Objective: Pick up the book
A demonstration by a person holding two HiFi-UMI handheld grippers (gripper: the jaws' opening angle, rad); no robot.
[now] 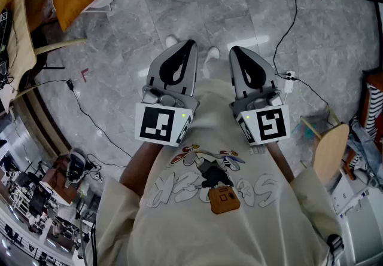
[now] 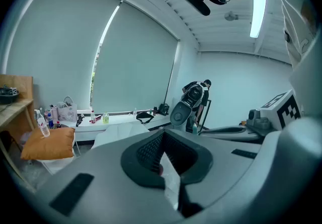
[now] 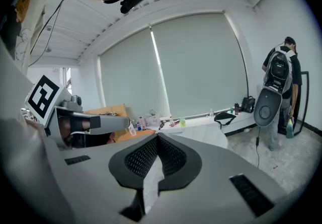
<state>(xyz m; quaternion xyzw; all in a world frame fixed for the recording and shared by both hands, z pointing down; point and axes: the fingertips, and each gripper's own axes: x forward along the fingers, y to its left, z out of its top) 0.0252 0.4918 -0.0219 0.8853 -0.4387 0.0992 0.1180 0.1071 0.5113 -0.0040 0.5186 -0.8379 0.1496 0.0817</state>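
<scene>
The pick-up has not begun: the left gripper [image 1: 190,43] and right gripper [image 1: 234,49] hang level before the person's shirt [image 1: 203,223], above the floor [image 1: 131,79], jaws closed on nothing, and no book shows clearly in any view.

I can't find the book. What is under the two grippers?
Grey floor and the toes of two white shoes, nothing else. The left gripper, right gripper and shirt cover the floor beneath them.
</scene>
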